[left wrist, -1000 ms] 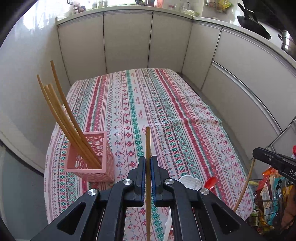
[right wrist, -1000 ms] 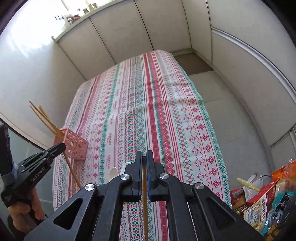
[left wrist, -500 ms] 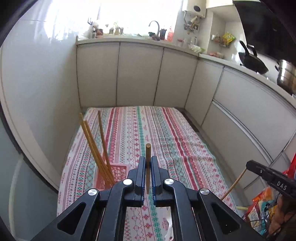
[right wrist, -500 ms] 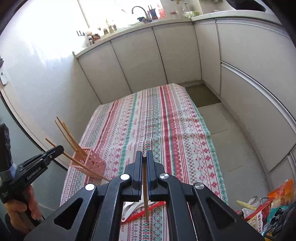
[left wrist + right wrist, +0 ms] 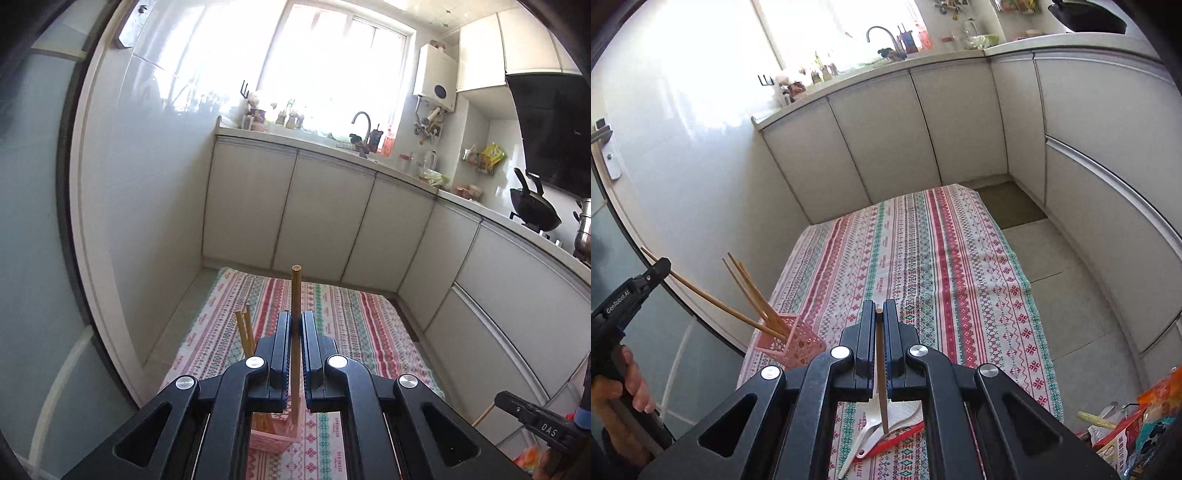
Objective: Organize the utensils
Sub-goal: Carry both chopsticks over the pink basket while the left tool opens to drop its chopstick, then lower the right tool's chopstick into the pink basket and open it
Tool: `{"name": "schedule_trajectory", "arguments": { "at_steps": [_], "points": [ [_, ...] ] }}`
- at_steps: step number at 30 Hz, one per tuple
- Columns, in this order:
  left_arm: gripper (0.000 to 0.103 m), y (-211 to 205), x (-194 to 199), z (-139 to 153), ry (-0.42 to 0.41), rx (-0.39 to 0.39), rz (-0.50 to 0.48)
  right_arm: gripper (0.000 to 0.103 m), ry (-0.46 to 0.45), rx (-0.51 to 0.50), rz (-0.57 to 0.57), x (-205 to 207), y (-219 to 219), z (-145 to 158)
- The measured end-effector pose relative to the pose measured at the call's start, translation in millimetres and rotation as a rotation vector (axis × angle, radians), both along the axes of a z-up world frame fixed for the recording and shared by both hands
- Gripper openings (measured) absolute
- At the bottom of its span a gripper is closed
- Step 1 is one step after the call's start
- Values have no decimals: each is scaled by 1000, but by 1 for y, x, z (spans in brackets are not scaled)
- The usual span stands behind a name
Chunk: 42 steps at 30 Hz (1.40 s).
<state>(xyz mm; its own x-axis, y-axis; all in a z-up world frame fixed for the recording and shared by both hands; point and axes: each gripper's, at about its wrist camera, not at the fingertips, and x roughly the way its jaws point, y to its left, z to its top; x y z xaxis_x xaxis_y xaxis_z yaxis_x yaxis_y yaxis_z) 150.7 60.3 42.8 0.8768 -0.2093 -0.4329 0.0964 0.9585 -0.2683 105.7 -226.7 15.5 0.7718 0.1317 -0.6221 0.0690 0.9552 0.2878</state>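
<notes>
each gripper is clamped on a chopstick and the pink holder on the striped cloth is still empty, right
Not empty. The right wrist view shows the pink holder already has several chopsticks leaning in it. The rest holds: left gripper and right gripper each clamp one chopstick over the striped cloth.

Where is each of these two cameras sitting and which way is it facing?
Left wrist view: rides the left tool, facing the window wall over the pink plastic lattice basket; its black fingers clamp a wooden chopstick.
Right wrist view: rides the right tool, angled down at the striped patterned tablecloth; its fingers clamp another chopstick, and a hand shows.
Shared: basket, tablecloth, and each shows the other tool.
</notes>
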Motion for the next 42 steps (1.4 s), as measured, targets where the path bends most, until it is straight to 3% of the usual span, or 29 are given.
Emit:
{"name": "schedule_trajectory", "arguments": {
  "at_steps": [4,10,15,19,21,23,24,29,34,42],
  "points": [
    [5,3,6,-5,15,24,21,4,0,2,9,1,3,0],
    [5,4,32,-32,139,55,26,4,1,0,16,3,8,0],
    [5,7,61,-62,262,26,16,4,-4,2,31,6,15,2],
    [7,9,75,-77,277,1,9,4,-12,-4,44,8,23,3],
    [16,10,78,-81,270,-13,1,4,-17,-6,49,9,28,5],
    [47,12,79,-83,274,-20,3,4,-23,-7,56,10,32,8],
    [51,13,78,-82,267,-24,6,4,-25,-8,59,11,34,9],
    [67,18,66,-79,285,-10,12,4,-38,-10,83,19,47,19],
    [71,26,56,-86,350,51,18,4,-76,-32,109,27,68,39],
    [80,49,50,-99,418,68,34,4,-133,-16,150,52,100,74]
  ]
}}
